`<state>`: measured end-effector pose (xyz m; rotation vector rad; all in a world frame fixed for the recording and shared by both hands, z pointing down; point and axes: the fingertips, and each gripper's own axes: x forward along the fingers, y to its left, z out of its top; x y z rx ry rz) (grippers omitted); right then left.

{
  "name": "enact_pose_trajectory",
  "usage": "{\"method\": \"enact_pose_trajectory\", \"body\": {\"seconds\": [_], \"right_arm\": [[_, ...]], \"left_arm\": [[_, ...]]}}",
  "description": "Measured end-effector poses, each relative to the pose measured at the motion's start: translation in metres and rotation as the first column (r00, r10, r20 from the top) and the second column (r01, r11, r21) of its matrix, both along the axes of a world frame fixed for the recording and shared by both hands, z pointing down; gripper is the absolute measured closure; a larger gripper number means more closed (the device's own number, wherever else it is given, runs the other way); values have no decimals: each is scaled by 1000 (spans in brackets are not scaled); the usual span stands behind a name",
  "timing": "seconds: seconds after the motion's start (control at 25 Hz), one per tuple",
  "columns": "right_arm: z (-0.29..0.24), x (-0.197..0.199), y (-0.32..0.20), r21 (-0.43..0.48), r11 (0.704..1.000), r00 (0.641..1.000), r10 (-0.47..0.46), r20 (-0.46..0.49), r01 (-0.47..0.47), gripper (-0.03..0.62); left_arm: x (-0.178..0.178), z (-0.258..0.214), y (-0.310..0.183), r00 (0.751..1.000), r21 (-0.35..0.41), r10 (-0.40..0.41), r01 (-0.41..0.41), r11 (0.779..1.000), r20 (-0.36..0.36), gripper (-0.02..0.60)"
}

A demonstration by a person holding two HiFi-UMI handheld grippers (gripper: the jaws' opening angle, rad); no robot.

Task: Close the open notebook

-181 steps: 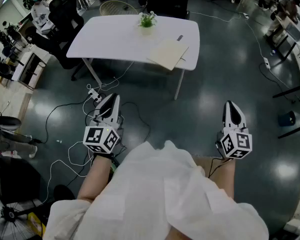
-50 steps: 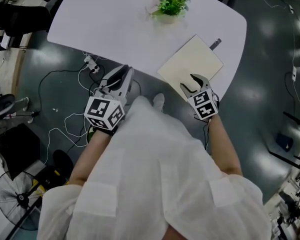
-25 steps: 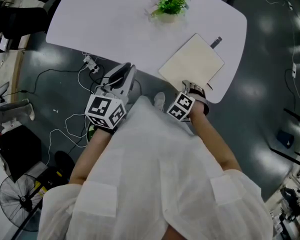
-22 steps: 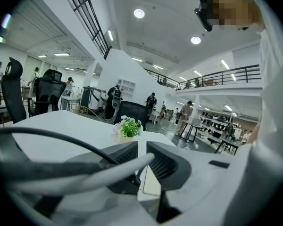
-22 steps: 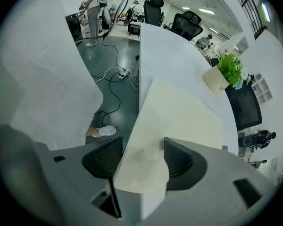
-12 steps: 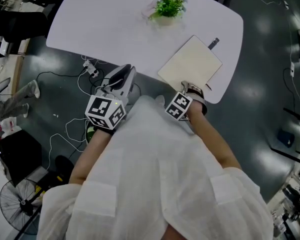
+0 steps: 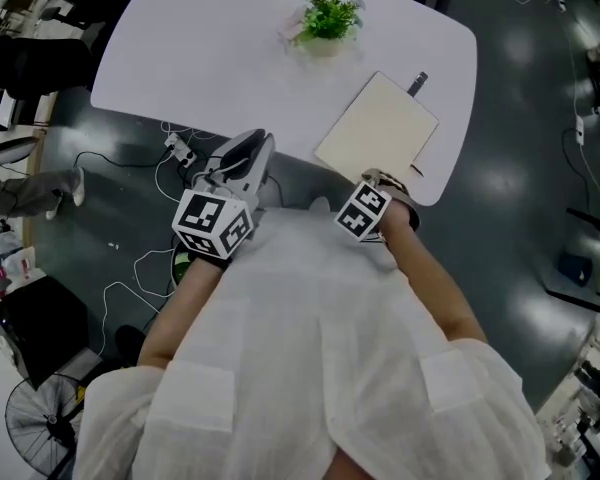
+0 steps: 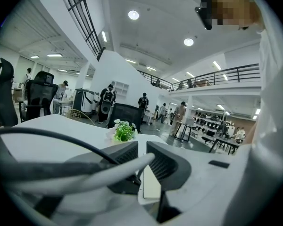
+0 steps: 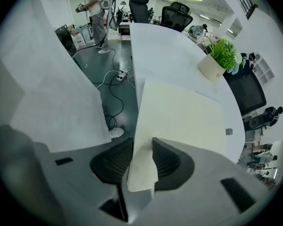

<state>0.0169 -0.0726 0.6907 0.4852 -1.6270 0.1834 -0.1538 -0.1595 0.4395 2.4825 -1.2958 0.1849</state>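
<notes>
My head view was dim and muted, with soft glare patches on the glossy dark grey floor (image 7: 500, 183). Round white ceiling lamps (image 8: 133, 15) lit the gripper views brighter. Both bent towards black corners, and the open cream-paged notebook (image 9: 179, 121) blurred nearest my lens.

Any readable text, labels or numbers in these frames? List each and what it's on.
No readable text anywhere.
Cubes on left gripper and right gripper (jaws closing, notebook page between them): black-and-white square patterns, no letters or digits.
Notebook: open page blank.
Small dark item beside the notebook: too small to read.
</notes>
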Motion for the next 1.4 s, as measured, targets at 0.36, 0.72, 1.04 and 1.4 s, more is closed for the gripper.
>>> {"method": "enact_pose_trajectory", "body": {"seconds": [0.36,0.72,1.04,1.4], "right_arm": [[-35,16,-4,-20,1000,999,-17,45,18,549],[-65,27,-16,-12,998,992,-57,109,59,554],[-89,39,-31,-41,995,985,-80,156,88,554],[-110,57,-60,-43,995,978,-85,192,95,554]], "left_arm": [[11,-8,-12,1000,13,24,-24,1000,-11,548],[35,-10,-17,999,12,42,-42,999,-11,548],[49,-9,-19,999,4,43,-43,999,-13,548],[62,-12,-31,1000,-2,24,-24,1000,-20,548]]}}
